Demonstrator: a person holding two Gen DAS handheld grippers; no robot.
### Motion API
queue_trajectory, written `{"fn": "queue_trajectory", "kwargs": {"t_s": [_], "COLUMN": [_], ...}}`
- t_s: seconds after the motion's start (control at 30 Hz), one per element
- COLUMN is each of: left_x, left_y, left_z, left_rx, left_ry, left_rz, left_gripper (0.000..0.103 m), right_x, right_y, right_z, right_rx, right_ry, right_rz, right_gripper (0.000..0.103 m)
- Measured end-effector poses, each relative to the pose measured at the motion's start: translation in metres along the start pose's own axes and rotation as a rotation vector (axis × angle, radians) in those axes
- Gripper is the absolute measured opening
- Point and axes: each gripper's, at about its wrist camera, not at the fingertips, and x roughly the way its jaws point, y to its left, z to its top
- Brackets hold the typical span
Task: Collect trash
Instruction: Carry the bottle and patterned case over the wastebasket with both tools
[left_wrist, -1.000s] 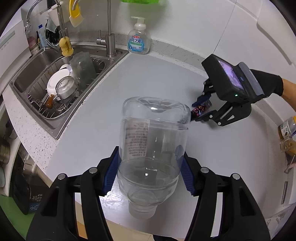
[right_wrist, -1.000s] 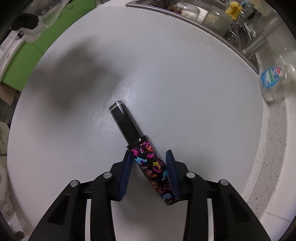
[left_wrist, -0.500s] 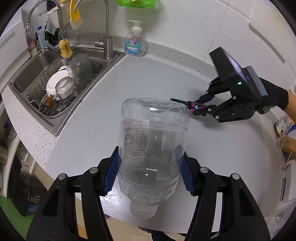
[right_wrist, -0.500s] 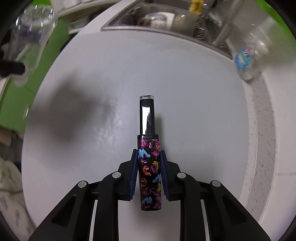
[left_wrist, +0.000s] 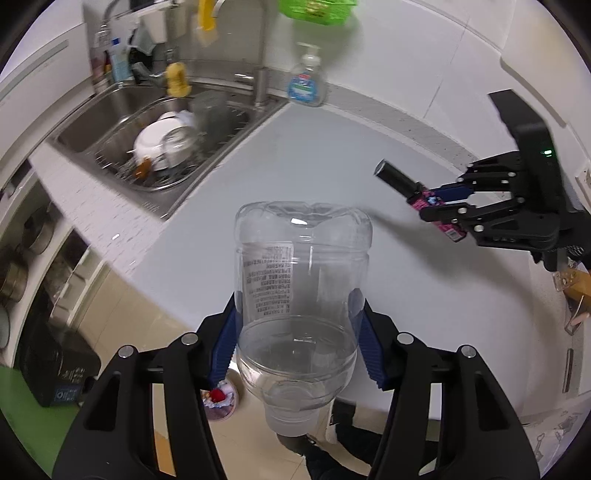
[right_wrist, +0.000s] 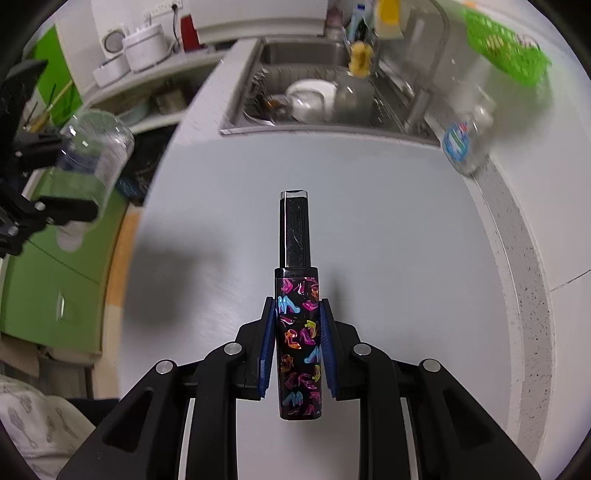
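With your left gripper (left_wrist: 297, 345) clamping the bottle (left_wrist: 301, 295) and your right gripper (right_wrist: 297, 345) the patterned tube (right_wrist: 298, 332), only binning them remains.

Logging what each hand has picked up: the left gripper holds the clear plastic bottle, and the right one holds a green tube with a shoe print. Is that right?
Not quite. The tube in the right gripper is black with colourful shoe prints, not green, as the right wrist view shows. The left gripper does hold the clear plastic bottle.
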Motion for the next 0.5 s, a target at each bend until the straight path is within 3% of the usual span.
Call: {"fn": "queue_trajectory", "kwargs": {"t_s": [0.23,0.5], "left_x": [-0.031,-0.044], "left_y": [0.04,0.107], "left_z": [-0.052,-0.139], "left_rx": [-0.071,-0.239], "left_ry": [-0.019,-0.018], "left_rz": [0.051,0.132], "left_gripper": [0.057,0.057], "right_x": [-0.001,0.044], "right_y": [0.086,0.181], "right_z": [0.029,0.056], "right_rx": [-0.018,-0.068], "right_ry": [-0.071,-0.055], "right_rz": [0.088,0.231], "right_gripper": [0.022,0.022]}}
